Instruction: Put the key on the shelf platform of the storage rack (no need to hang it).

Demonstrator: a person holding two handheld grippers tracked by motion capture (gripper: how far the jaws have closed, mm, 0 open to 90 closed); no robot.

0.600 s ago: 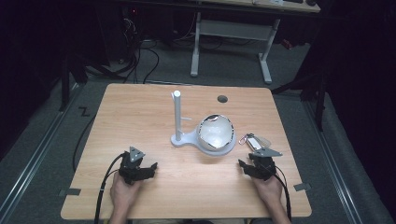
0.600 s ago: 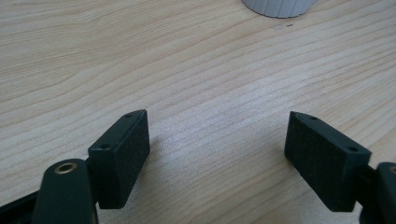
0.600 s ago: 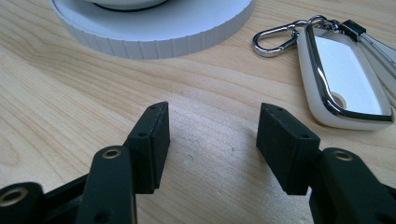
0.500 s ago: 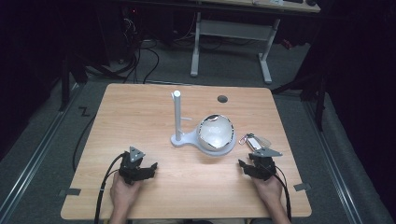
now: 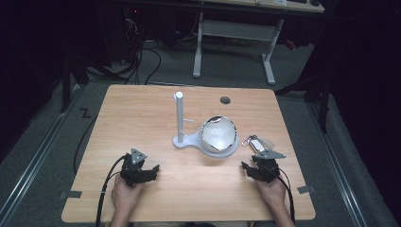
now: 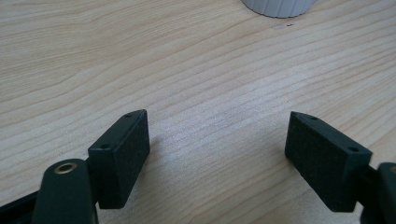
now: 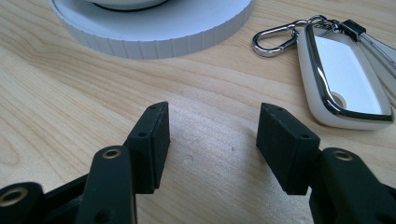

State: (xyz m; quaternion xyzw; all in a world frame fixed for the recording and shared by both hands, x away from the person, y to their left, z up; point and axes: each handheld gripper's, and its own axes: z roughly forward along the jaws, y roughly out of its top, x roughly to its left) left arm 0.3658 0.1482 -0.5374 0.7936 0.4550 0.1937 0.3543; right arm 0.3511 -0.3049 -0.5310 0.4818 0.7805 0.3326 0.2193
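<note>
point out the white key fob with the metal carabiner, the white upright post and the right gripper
white key fob with metal carabiner [image 7: 348, 81], right gripper view, flat white face
white upright post [image 5: 179, 118], high view, mid shaft
right gripper [image 7: 212, 128], right gripper view, midway between open jaw tips

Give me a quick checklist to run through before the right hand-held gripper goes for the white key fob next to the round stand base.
1. Right hand-held gripper open with nothing between its jaws: ok.
2. White key fob with chrome rim and silver carabiner clip lying flat on the light wooden table: ok.
3. Bare table between the right gripper and the fob: ok.
4. Fob apart from the white ribbed round stand base: ok, there is a gap.
5. Left hand-held gripper open and resting away from the fob: ok.
6. Fob centred between the right jaws: not ok, it lies off to their right.
</note>
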